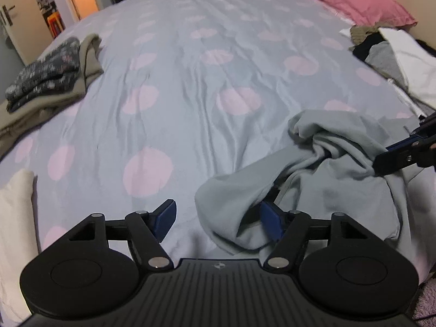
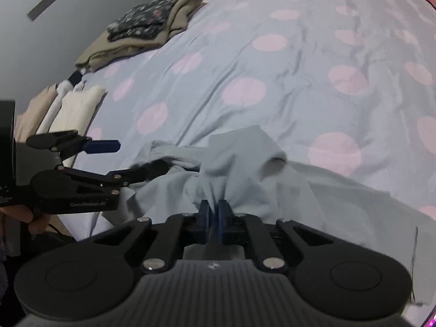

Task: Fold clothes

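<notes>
A pale grey-blue garment lies crumpled on the near right part of the bed. In the right wrist view my right gripper is shut on a bunched fold of the garment. My left gripper stands open at the garment's left edge. A flap of cloth hangs between its jaws against the right finger, while the left finger is bare. The left gripper also shows from the side, its lower finger tucked into the cloth. My right gripper enters from the right, buried in the fabric.
The bed's grey duvet with pink dots spreads ahead. A folded stack, dark floral on khaki, sits far left. Cream folded pieces lie at the near left edge. A loose clothes pile and a pink pillow lie far right.
</notes>
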A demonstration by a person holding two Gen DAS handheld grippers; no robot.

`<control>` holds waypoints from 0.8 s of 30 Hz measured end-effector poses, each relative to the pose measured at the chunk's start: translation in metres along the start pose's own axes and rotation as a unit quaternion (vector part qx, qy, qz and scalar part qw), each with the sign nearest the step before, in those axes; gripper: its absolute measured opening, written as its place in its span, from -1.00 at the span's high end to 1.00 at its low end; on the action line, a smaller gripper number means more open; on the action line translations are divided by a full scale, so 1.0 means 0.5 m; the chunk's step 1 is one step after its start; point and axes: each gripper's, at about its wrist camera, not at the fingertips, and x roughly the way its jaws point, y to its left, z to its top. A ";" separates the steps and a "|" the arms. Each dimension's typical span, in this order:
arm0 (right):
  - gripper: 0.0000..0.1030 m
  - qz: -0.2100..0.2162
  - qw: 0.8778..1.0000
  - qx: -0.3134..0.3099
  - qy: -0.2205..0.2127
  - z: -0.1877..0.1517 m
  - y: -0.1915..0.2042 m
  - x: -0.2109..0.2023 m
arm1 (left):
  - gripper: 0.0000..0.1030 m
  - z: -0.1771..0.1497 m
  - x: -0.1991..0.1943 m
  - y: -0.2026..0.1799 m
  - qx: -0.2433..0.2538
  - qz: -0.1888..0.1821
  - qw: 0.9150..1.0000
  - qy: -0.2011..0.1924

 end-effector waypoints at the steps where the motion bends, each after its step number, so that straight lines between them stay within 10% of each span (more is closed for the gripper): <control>1: 0.88 -0.008 1.000 0.002 0.001 -0.005 -0.008 -0.013 | -0.32 0.004 -0.006 -0.003 0.002 -0.003 1.000 -0.005; 17: 0.97 -0.215 0.973 0.042 0.076 -0.138 -0.246 -0.187 | -0.35 0.066 -0.063 -0.042 0.072 -0.027 0.996 -0.046; 24: 0.83 -0.191 0.976 0.077 0.070 -0.157 -0.286 -0.206 | -0.35 0.086 -0.003 -0.049 0.096 -0.042 0.994 -0.023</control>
